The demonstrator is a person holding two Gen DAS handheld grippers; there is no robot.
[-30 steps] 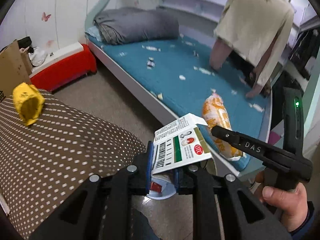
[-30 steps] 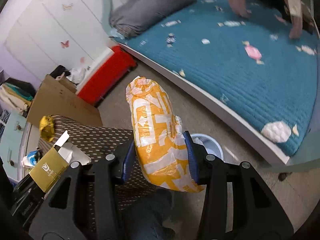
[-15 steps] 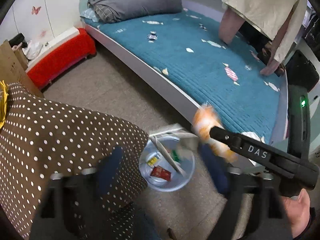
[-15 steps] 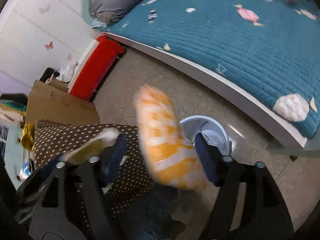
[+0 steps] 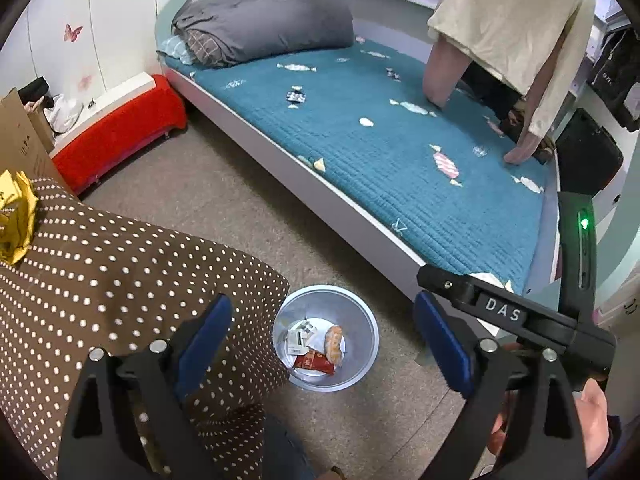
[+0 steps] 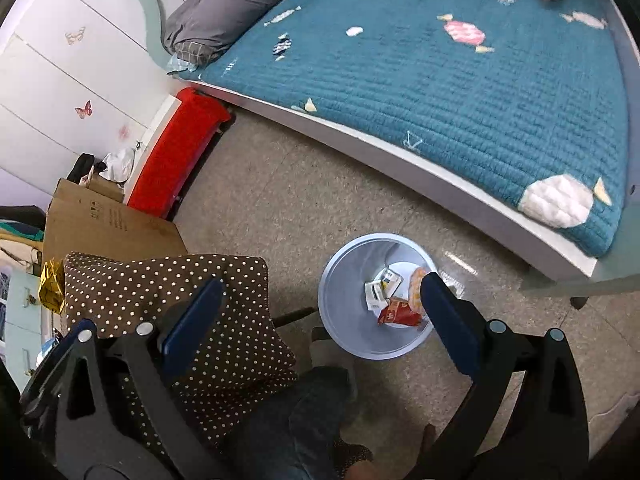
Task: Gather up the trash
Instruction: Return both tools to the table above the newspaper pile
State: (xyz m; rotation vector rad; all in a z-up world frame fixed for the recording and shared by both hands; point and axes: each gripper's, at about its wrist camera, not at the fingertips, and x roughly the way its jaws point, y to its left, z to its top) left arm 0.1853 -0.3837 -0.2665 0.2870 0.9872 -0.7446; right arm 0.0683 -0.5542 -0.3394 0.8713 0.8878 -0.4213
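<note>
Trash bin (image 5: 362,354) on floor by bed edge, holding orange bag (image 5: 334,344) and box (image 5: 298,336); left gripper (image 5: 320,332) and right gripper (image 6: 320,304) just opened wide, empty.

A teal quilt (image 5: 400,160), a red bench (image 5: 116,140), a brown white-dotted cushion (image 5: 120,280) and a pale blue bin (image 5: 360,320) are seen.

txt: "DAS" on right gripper (image 5: 500,312) arm | bin pkgs prob. illegible

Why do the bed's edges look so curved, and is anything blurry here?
Left wrist view: the fisheye lens bows the bed and darkens the corners; all sharp. Right wrist view: same bowing, the bin crisp, slight glare on the floor beside it.
</note>
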